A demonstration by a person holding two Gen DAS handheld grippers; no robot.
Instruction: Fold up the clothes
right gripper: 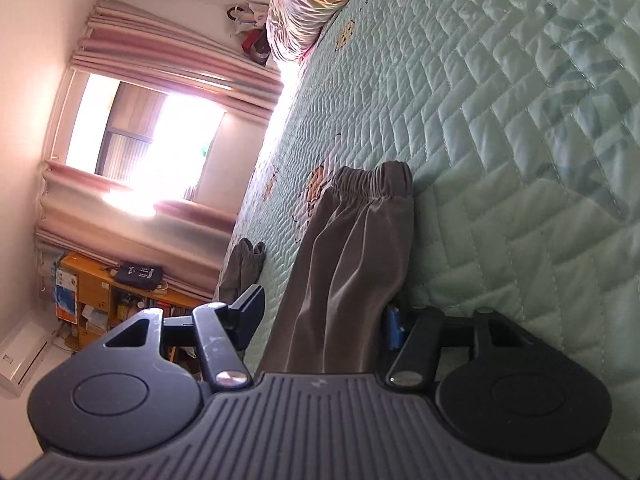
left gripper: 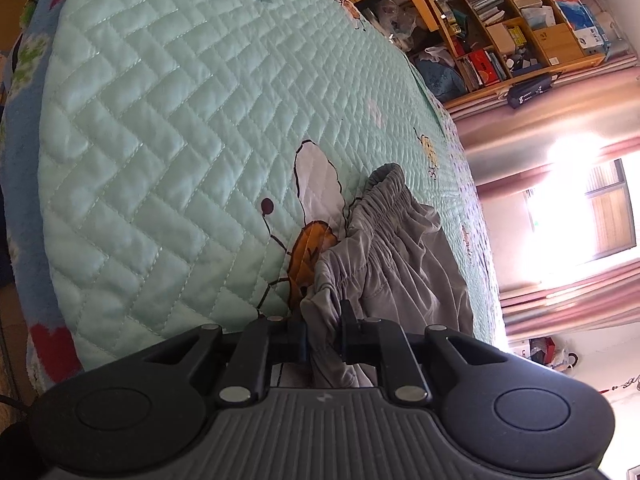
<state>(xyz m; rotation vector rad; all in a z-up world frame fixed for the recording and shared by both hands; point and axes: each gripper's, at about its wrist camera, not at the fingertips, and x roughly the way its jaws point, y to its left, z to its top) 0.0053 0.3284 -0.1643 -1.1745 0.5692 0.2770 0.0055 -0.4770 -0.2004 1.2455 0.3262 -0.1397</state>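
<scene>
Gripping: the left gripper has its jaws drawn nearly together on a bunch of the grey trousers, the cloth pinched between the two black fingers.
Left view, trousers: crumpled in a heap at about 5 o'clock of the frame's centre, the gathered elastic waistband running up toward 1 o'clock from the gripper.
Left view, bed: a mint-green quilted bedspread fills the frame from 9 to 12 o'clock; a printed bee lies just beside the trousers at their 10 o'clock, partly covered by them.
Left view, room: a wooden bookshelf at 1 o'clock, pink curtains and a bright window at 3 o'clock.
Right gripper: the right gripper has its jaws partly apart with a trouser leg lying between them; whether the pads press on the cloth cannot be told.
Right view, trousers: the leg stretches from the gripper toward 12 o'clock and ends in a gathered elastic cuff; a second grey piece hangs over the bed's edge at 9 o'clock of the leg.
Right view, bed: the same bedspread spans 12 to 4 o'clock, with a rolled floral quilt at 12 o'clock.
Right view, room: window and curtains at 9 to 10 o'clock, bookshelf at 8 o'clock.
</scene>
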